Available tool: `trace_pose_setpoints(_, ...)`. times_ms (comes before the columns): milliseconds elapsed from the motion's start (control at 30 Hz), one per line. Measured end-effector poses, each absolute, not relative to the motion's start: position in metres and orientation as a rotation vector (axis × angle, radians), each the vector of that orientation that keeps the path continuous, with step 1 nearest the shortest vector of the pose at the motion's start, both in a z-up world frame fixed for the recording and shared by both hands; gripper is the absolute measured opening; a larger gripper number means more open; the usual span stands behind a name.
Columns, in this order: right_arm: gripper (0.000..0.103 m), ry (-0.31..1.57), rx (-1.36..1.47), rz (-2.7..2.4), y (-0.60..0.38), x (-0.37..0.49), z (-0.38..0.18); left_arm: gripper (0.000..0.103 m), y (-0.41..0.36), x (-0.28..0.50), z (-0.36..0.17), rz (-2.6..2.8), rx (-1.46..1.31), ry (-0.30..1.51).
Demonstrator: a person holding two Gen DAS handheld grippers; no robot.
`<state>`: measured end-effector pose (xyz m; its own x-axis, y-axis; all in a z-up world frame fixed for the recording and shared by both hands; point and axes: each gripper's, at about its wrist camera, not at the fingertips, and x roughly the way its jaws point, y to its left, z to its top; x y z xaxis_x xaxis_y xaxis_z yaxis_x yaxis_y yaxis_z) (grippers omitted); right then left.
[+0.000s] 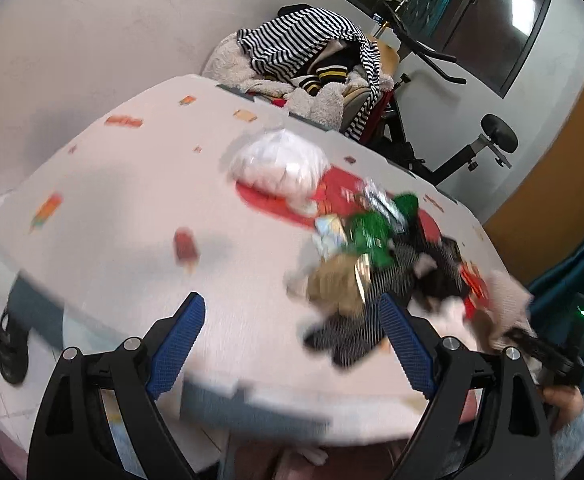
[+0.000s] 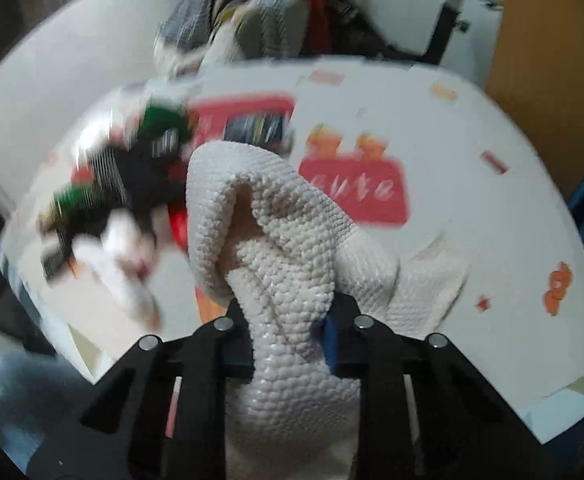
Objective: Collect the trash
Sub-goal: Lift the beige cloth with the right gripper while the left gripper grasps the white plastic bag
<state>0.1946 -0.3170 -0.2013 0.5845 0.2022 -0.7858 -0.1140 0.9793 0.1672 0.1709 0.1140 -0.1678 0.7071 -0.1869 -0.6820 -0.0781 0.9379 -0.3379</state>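
Table (image 1: 123, 208): round top under a pale cloth printed with small coloured motifs; the reference point for every entry below. Both views are motion-blurred.

Chair heap (image 1: 312, 64): beyond the table's far edge, a chair piled with a black-and-white striped garment and cream fleece. An exercise machine (image 1: 452, 148) stands behind the table, off to the right of the heap.

Red mat (image 1: 332, 196): flat on the table, right of its centre in the left wrist view; in the right wrist view a red panel with white lettering (image 2: 354, 188) shows on the cloth, apart from the litter.

White knitted cloth (image 2: 275, 248): a thick, bumpy-textured fold, lifted off the table near its front edge. It rises between the fingers of the right gripper (image 2: 287, 340), whose jaws are drawn in tight on it, both pads pressed into the fabric.

Clear plastic bag (image 1: 279, 164): crumpled, pale contents, resting on the far end of the red mat.

Trash pile (image 1: 376, 256): on the table's right side in the left wrist view, overlapping the near end of the red mat. Visible parts: green wrappers, a silver foil packet, a tan crumpled piece, dark striped fabric, red scraps. Finer detail cannot be told through the blur.

Left gripper (image 1: 292, 320): over the table's near edge, blue-padded fingers (image 1: 179, 336) spread wide with nothing between them; the pile lies just beyond its right finger.
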Motion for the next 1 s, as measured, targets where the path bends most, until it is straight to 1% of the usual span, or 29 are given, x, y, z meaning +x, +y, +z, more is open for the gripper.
trace_pose_setpoints(133,0.025,0.805,0.207,0.114,-0.333,0.190,-0.163,0.086,0.113,0.232,-0.166,-0.072,-0.309,0.807)
trace_pose_setpoints(233,0.025,0.756,0.235,0.123,-0.334,0.191,-0.146,0.086,0.113,0.284,-0.175,-0.075,-0.260,0.844)
trace_pose_setpoints(267,0.025,0.750,0.239,0.136,-0.333,0.191,-0.141,0.090,0.113,0.299,-0.178,-0.077,-0.238,0.852)
trace_pose_setpoints(300,0.025,0.745,0.237,0.144,-0.331,0.191,-0.139,0.093,0.114,0.317,-0.182,-0.085,-0.210,0.866)
trace_pose_setpoints(467,0.025,0.743,0.213,0.160,-0.327,0.190,-0.136,0.093,0.117,0.367,-0.193,-0.049,-0.133,0.891)
trace_pose_setpoints(533,0.025,0.753,0.204,0.161,-0.325,0.189,-0.140,0.093,0.116,0.383,-0.201,-0.066,-0.139,0.936)
trace_pose_setpoints(600,0.025,0.763,0.205,0.165,-0.325,0.186,-0.144,0.093,0.114,0.393,-0.208,-0.062,-0.129,0.965)
trace_pose_setpoints(667,0.025,0.771,0.206,0.167,-0.325,0.185,-0.148,0.093,0.111,0.398,-0.209,-0.059,-0.120,0.954)
trace_pose_setpoints(733,0.025,0.785,0.212,0.167,-0.325,0.184,-0.153,0.083,0.109,0.400,-0.210,-0.051,-0.112,0.964)
trace_pose_setpoints(800,0.025,0.800,0.223,0.169,-0.324,0.183,-0.157,0.064,0.104,0.399,-0.209,-0.057,-0.080,0.971)
trace_pose_setpoints(833,0.025,0.803,0.226,0.171,-0.323,0.182,-0.158,0.059,0.103,0.396,-0.206,-0.064,-0.071,0.971)
trace_pose_setpoints(867,0.025,0.805,0.227,0.173,-0.322,0.182,-0.158,0.051,0.103,0.394,-0.203,-0.069,-0.069,0.969)
trace_pose_setpoints(900,0.025,0.804,0.227,0.176,-0.320,0.180,-0.157,0.048,0.104,0.392,-0.200,-0.074,-0.068,0.972)
trace_pose_setpoints(1000,0.025,0.797,0.230,0.188,-0.316,0.177,-0.152,0.044,0.105,0.381,-0.192,-0.073,-0.051,0.970)
